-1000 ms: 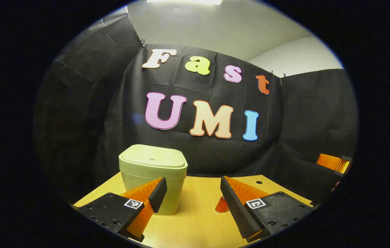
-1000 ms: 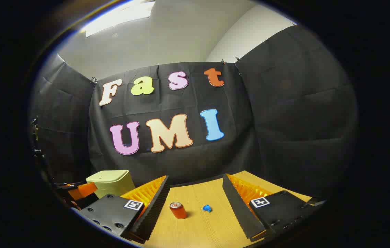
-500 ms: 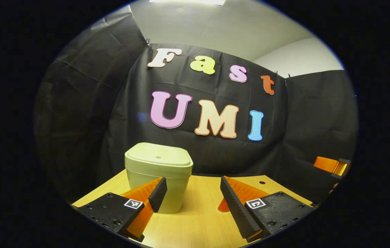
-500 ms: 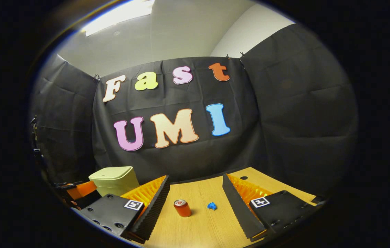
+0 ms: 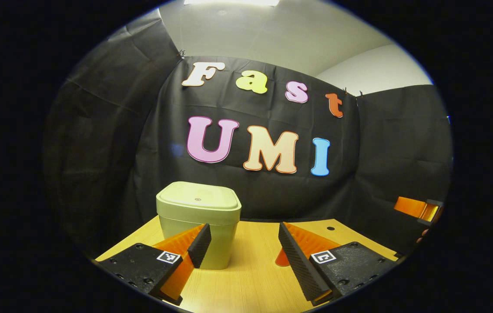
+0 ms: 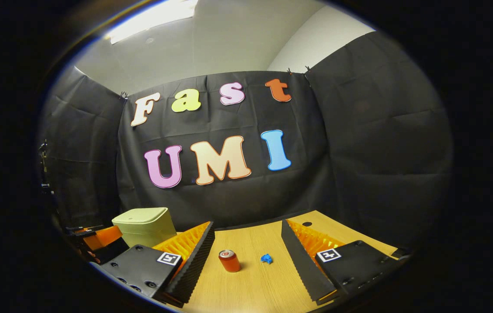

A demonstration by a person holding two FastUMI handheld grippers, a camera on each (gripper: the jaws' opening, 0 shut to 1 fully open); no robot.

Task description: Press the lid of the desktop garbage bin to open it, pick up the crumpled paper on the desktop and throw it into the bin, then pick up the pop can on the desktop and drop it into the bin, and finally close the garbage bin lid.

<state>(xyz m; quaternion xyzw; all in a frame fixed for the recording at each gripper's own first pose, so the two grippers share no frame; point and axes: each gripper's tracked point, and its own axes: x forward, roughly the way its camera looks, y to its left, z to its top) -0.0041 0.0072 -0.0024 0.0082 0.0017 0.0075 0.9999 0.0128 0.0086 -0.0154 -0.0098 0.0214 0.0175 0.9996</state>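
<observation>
Left gripper [image 5: 241, 237]: drifted slightly; garbage bin [image 5: 198, 221] now sits a little further right between its fingers.
Right gripper [image 6: 246, 237]: tilted downward; pop can [image 6: 229, 261] sits marginally higher.

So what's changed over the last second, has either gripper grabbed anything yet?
No. Both views drifted a little, so the hands shifted slightly, but nothing was taken or let go. The left gripper and right gripper stay open. The bin is still shut, and the can and paper still sit on the desk.
</observation>
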